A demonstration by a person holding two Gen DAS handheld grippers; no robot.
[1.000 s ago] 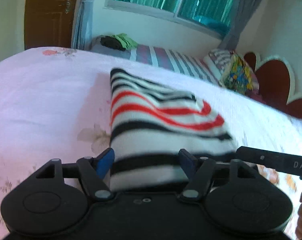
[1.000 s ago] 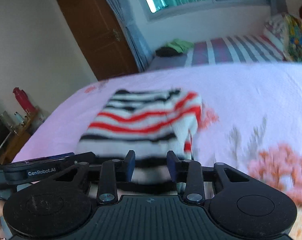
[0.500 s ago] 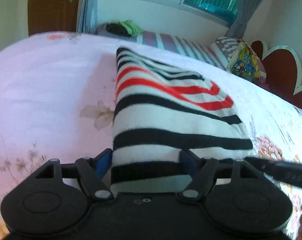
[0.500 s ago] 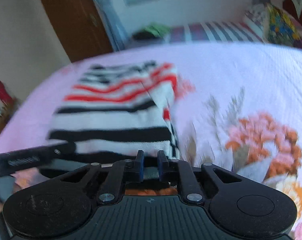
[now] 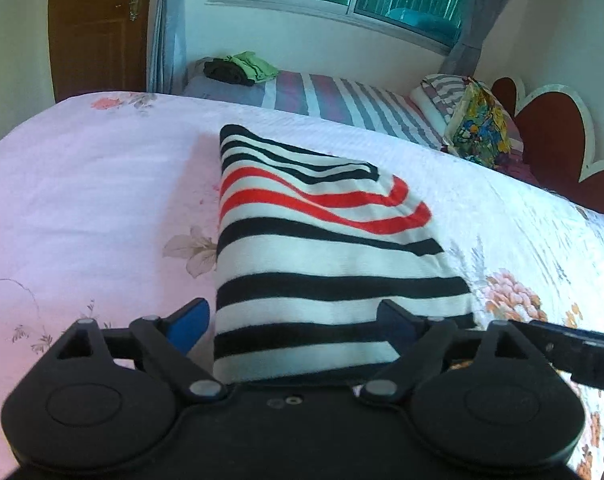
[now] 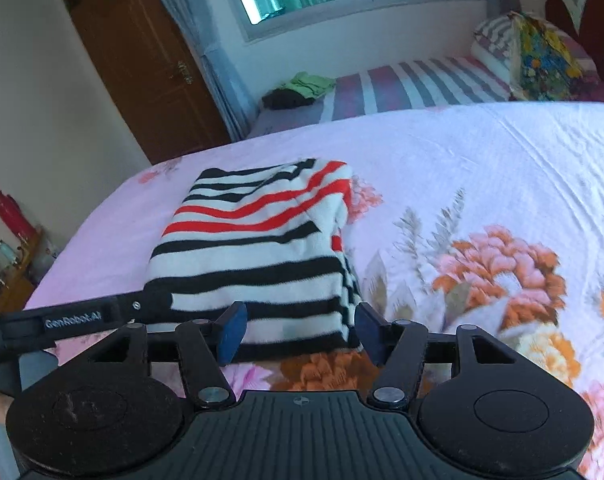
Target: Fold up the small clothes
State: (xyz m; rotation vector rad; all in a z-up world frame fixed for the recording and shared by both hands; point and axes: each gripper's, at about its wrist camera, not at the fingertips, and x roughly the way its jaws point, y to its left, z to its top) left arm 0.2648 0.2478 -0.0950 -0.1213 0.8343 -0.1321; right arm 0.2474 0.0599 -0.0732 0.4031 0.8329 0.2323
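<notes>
A folded striped garment (image 5: 322,248), white with black and red bands, lies flat on the pink floral bedsheet (image 5: 81,200). Its near edge sits between the fingers of my left gripper (image 5: 291,324), whose jaws are opening wide. The left blue pad (image 5: 187,326) stands clear of the cloth. In the right wrist view the same garment (image 6: 253,248) has its near right corner between the fingers of my right gripper (image 6: 302,332). Those jaws are opening too, and neither pad presses on the cloth.
A second bed (image 5: 342,96) with a striped sheet stands behind, with green and dark clothes (image 5: 241,70) and a colourful pillow (image 5: 478,128) on it. A brown door (image 6: 141,60) is at the back left. A red bottle (image 6: 9,212) stands on a low table beside the bed.
The right gripper was pinched on the garment's near edge and has let go, with its jaws now spread. The left jaws have widened. Both grippers drew back a little, and the garment lies still.
</notes>
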